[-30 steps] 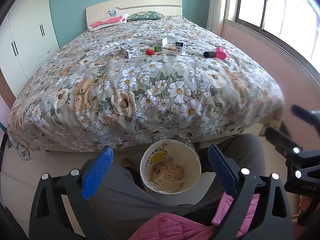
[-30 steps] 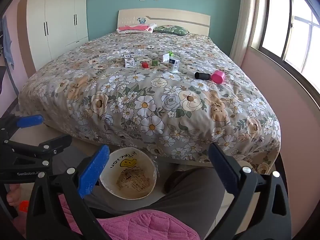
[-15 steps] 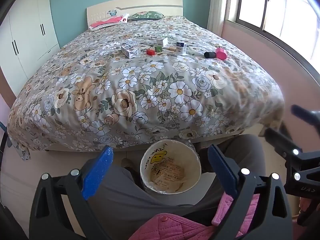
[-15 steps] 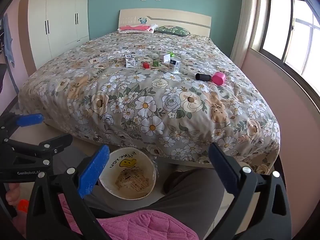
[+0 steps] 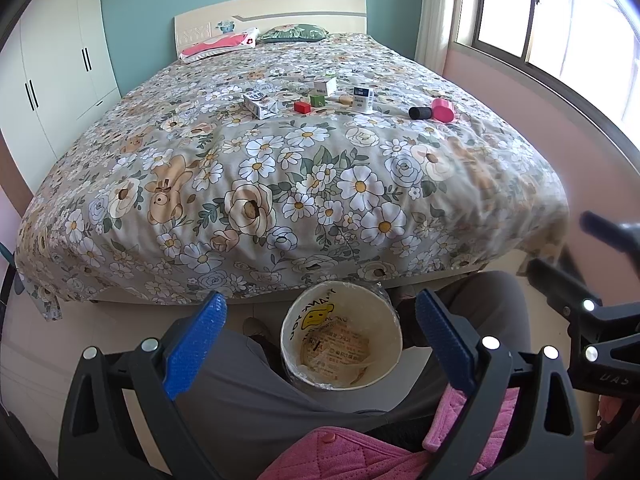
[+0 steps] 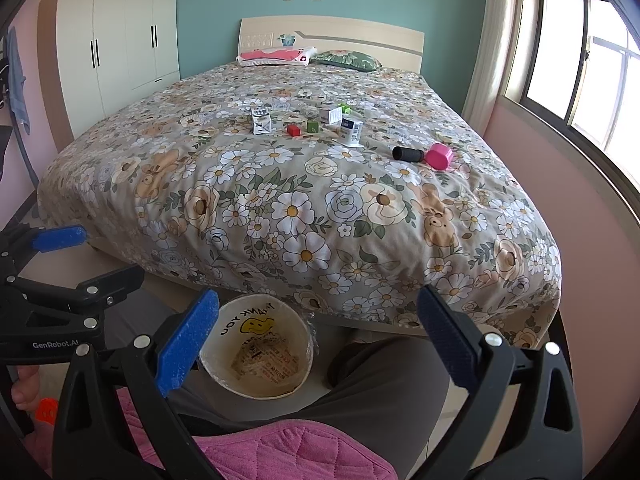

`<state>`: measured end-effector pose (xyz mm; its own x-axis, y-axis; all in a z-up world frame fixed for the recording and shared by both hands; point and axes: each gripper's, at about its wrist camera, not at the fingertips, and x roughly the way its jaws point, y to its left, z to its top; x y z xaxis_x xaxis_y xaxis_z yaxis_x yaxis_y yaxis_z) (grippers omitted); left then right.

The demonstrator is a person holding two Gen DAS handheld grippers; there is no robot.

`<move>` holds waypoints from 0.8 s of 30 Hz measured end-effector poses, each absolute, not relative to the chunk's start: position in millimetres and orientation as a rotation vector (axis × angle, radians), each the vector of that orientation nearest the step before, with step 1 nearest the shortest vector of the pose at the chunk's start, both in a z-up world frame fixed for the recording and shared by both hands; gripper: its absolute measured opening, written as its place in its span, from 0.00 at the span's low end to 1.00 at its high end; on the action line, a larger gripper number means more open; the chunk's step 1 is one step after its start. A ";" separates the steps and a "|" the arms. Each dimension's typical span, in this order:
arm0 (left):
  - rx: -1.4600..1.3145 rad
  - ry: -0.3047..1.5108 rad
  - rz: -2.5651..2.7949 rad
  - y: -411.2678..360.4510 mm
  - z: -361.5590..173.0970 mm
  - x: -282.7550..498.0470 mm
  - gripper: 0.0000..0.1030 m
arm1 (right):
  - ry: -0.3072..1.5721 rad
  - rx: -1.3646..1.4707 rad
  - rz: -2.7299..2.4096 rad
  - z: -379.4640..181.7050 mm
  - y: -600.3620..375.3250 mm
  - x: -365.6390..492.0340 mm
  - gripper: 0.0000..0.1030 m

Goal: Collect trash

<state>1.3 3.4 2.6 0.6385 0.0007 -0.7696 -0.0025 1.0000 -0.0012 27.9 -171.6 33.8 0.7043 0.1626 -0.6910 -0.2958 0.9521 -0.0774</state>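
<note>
Left gripper (image 5: pixel 318 338): black plastic frame, blue ribbed pads, jaws spread wide with nothing between them; it hangs low over the bin.
Right gripper (image 6: pixel 320 334): same build, jaws likewise released and empty, held beside the left one.
Bin (image 5: pixel 341 336): round cream tub lined with a thin clear bag printed "THANK YOU" and a yellow smiley; crumpled printed paper lies at the bottom. It stands on the floor between the person's grey-trousered knees (image 5: pixel 256 384), at the foot of the bed.
Bed (image 5: pixel 280 184): soft quilted cover, flowers and bears on grey.
Trash: scattered mid-bed, well apart from both grippers: a white carton (image 5: pixel 260 105) on its side, a red cube (image 5: pixel 302 107), a green cube (image 5: pixel 317 100), an upright white-and-blue box (image 5: pixel 363 100), a black cylinder (image 5: pixel 420 112) touching a pink faceted cup (image 5: pixel 443 111).
Lap: pink quilted fabric (image 6: pixel 288 452).
</note>
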 end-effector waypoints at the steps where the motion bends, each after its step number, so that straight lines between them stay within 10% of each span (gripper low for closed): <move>1: -0.002 0.877 0.002 3.4 2.8 1.5 0.94 | 0.748 -0.189 0.256 33.3 -172.1 27.9 0.94; 24: -0.003 0.871 0.007 6.2 7.4 0.8 0.94 | 0.761 -0.193 0.260 30.7 -170.4 28.4 0.94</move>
<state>0.8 6.2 7.4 0.6439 0.0049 -0.7651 -0.0074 1.0000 0.0002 28.4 -170.4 30.7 0.6944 0.1622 -0.7010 -0.3013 0.9503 -0.0785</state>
